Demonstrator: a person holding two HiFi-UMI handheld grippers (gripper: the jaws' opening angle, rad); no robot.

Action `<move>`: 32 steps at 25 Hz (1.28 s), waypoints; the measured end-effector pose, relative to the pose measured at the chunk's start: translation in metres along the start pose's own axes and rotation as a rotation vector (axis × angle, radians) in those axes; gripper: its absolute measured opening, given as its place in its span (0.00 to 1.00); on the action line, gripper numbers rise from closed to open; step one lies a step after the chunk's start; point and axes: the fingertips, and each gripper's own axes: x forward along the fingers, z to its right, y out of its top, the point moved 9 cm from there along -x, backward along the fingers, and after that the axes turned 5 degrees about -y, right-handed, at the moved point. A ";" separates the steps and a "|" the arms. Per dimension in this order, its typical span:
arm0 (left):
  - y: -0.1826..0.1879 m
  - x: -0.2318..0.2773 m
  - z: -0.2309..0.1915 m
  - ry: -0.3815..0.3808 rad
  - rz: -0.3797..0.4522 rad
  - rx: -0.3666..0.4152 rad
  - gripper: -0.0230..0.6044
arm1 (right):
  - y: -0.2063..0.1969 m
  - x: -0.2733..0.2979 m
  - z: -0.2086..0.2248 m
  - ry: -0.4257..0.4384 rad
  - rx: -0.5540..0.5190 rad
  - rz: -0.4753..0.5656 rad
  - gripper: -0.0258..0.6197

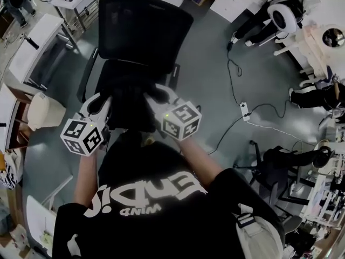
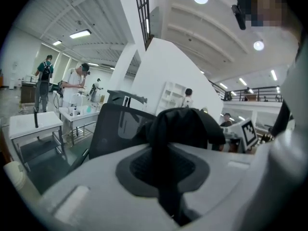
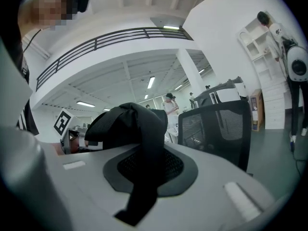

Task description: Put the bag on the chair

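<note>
In the head view a black bag [image 1: 131, 111] hangs between my two grippers, just in front of the seat of a black mesh office chair [image 1: 141, 34]. The left gripper [image 1: 102, 106] and the right gripper [image 1: 157, 97] each grip one side of it. The left gripper view shows the left gripper [image 2: 166, 170] shut on a black strap, with the bag's bulk [image 2: 185, 126] bunched above and the chair back [image 2: 115, 129] beyond. In the right gripper view the right gripper [image 3: 144, 170] pinches another strap of the bag [image 3: 126, 124], with the chair back [image 3: 222, 126] to the right.
A white power strip [image 1: 243, 110] with black cables lies on the grey floor to the right. Another black chair [image 1: 281, 162] stands further right. White desks [image 1: 33, 46] and a beige bin [image 1: 46, 111] line the left side. People sit at the top right.
</note>
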 end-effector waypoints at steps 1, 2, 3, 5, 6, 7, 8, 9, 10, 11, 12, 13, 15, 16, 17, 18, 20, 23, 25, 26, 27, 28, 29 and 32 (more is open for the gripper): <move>0.004 0.005 -0.008 -0.014 -0.007 0.002 0.11 | 0.003 0.006 0.003 -0.016 0.001 0.003 0.11; 0.008 0.011 -0.016 -0.028 -0.014 0.003 0.11 | 0.005 0.013 0.006 -0.033 0.003 0.005 0.11; 0.012 0.017 -0.024 -0.042 -0.019 0.003 0.11 | 0.008 0.020 0.010 -0.049 0.005 0.009 0.11; 0.019 0.029 -0.039 -0.068 -0.031 0.003 0.11 | 0.012 0.032 0.018 -0.080 0.015 0.015 0.11; 0.023 0.036 -0.045 -0.078 -0.037 0.003 0.11 | 0.014 0.037 0.022 -0.094 0.020 0.018 0.11; 0.025 0.042 -0.051 -0.088 -0.042 0.003 0.11 | 0.015 0.041 0.026 -0.105 0.026 0.020 0.11; 0.028 0.048 -0.056 -0.097 -0.047 0.004 0.11 | 0.015 0.045 0.029 -0.116 0.031 0.022 0.11; 0.029 0.053 -0.061 -0.105 -0.052 0.006 0.11 | 0.016 0.049 0.033 -0.126 0.035 0.022 0.11; 0.031 0.058 -0.066 -0.113 -0.057 0.007 0.11 | 0.016 0.052 0.035 -0.136 0.040 0.022 0.11; 0.032 0.062 -0.070 -0.121 -0.062 0.008 0.11 | 0.016 0.055 0.037 -0.145 0.044 0.023 0.11; 0.034 0.065 -0.074 -0.128 -0.067 0.009 0.11 | 0.016 0.058 0.039 -0.154 0.049 0.025 0.11; 0.036 0.069 -0.079 -0.135 -0.071 0.010 0.11 | 0.017 0.061 0.042 -0.161 0.053 0.028 0.11; 0.041 0.077 -0.087 -0.146 -0.076 0.018 0.11 | 0.019 0.069 0.047 -0.177 0.059 0.036 0.11; 0.044 0.082 -0.092 -0.151 -0.079 0.023 0.11 | 0.020 0.073 0.050 -0.185 0.062 0.040 0.11; 0.046 0.085 -0.096 -0.154 -0.083 0.026 0.11 | 0.021 0.077 0.053 -0.193 0.062 0.043 0.11; 0.047 0.089 -0.101 -0.157 -0.086 0.026 0.11 | 0.022 0.081 0.055 -0.198 0.062 0.044 0.11; 0.049 0.095 -0.110 -0.162 -0.090 0.024 0.11 | 0.022 0.089 0.059 -0.204 0.062 0.047 0.11; 0.051 0.106 -0.123 -0.170 -0.102 0.027 0.11 | 0.021 0.101 0.068 -0.214 0.071 0.050 0.11; 0.051 0.114 -0.132 -0.173 -0.111 0.025 0.11 | 0.019 0.109 0.074 -0.222 0.079 0.046 0.11; 0.050 0.118 -0.136 -0.174 -0.114 0.025 0.11 | 0.018 0.113 0.078 -0.224 0.081 0.043 0.11; 0.050 0.122 -0.141 -0.174 -0.119 0.025 0.11 | 0.017 0.117 0.082 -0.226 0.083 0.039 0.11; 0.049 0.127 -0.145 -0.175 -0.124 0.026 0.11 | 0.016 0.121 0.087 -0.227 0.086 0.035 0.11; 0.047 0.133 -0.148 -0.176 -0.130 0.027 0.11 | 0.015 0.124 0.091 -0.230 0.088 0.031 0.11; 0.041 0.149 -0.158 -0.183 -0.150 0.023 0.11 | 0.008 0.131 0.105 -0.241 0.105 0.022 0.11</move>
